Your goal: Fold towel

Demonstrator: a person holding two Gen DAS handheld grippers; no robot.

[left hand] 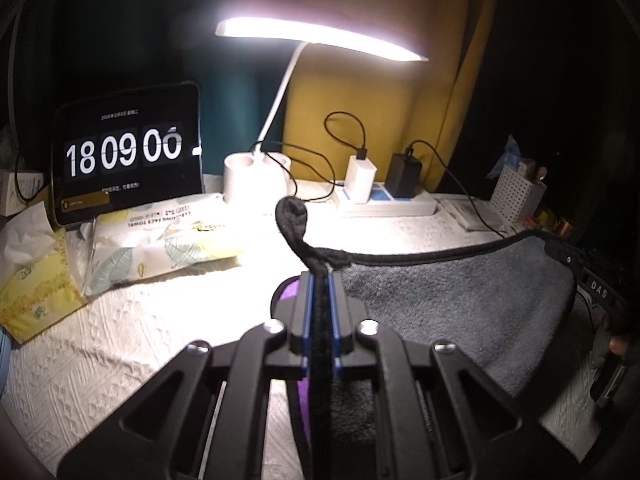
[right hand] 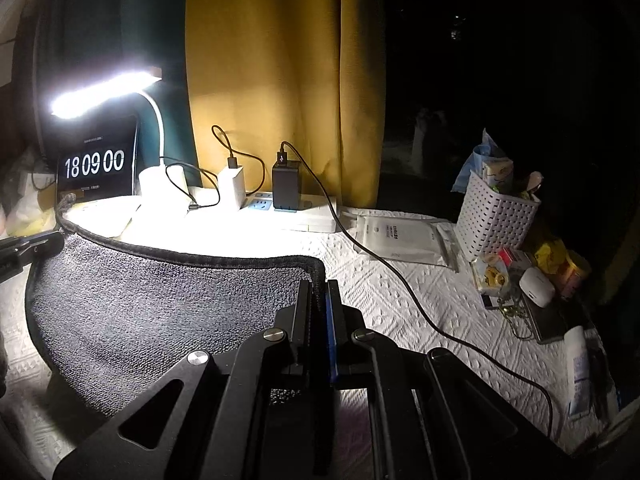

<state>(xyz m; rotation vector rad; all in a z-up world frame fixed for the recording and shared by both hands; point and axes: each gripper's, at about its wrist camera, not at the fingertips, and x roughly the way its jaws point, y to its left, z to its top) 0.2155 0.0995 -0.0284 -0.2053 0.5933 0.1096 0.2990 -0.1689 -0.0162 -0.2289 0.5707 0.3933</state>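
Note:
A grey towel (left hand: 460, 300) with a black hem hangs stretched between my two grippers above the white table cover. My left gripper (left hand: 320, 280) is shut on the towel's left corner, and a black hem loop sticks up past its tips. My right gripper (right hand: 319, 286) is shut on the towel's (right hand: 160, 300) other corner. The right gripper also shows at the right edge of the left wrist view (left hand: 576, 264), and the left gripper at the left edge of the right wrist view (right hand: 28, 248). A purple underside of the towel (left hand: 290, 292) shows below the left gripper.
At the back stand a lit desk lamp (left hand: 256, 176), a tablet clock (left hand: 128, 156), a power strip with chargers (left hand: 384, 200) and cables. Tissue packs (left hand: 160, 244) lie at left. A white basket (right hand: 496, 216) and small items crowd the right side.

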